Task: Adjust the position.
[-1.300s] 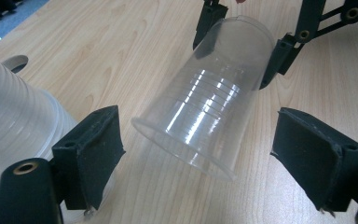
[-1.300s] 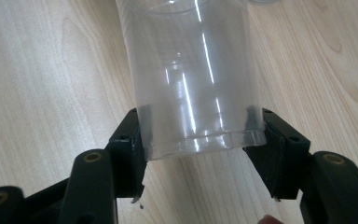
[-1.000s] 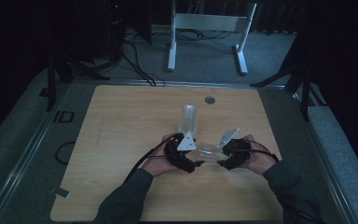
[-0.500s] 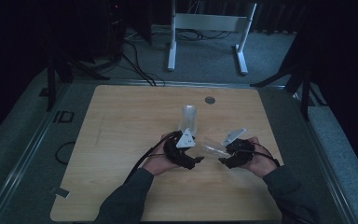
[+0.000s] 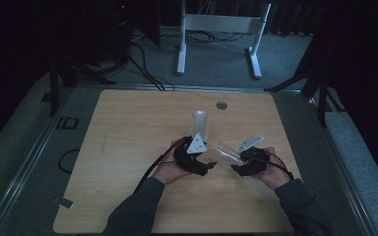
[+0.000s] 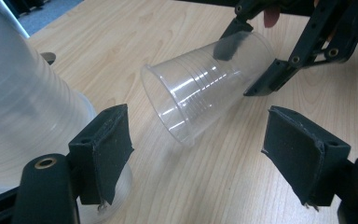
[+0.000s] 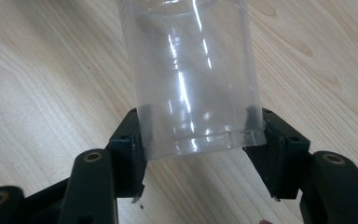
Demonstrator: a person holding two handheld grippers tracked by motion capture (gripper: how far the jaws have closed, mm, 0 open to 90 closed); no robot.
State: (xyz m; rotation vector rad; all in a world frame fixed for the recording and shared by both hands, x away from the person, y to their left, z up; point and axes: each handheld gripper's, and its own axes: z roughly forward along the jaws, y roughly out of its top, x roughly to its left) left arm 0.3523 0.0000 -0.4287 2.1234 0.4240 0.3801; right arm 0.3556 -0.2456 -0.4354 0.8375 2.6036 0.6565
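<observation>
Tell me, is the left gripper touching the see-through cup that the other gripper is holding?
Apart. In the left gripper view the left gripper has its jaws, which have just been closing, standing open with bare table between its pads and the clear cup.

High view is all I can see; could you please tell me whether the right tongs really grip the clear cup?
Observer: Yes, the right tongs clamp the clear cup near its base, one pad on each side.
Operator: Thank you; and the left tongs?
Observer: The left tongs have just been closing, but their pads touch nothing; the cup's open mouth points toward them.
Operator: And the tall clear thing beside them?
Observer: It is a stack of nested cups.
</observation>
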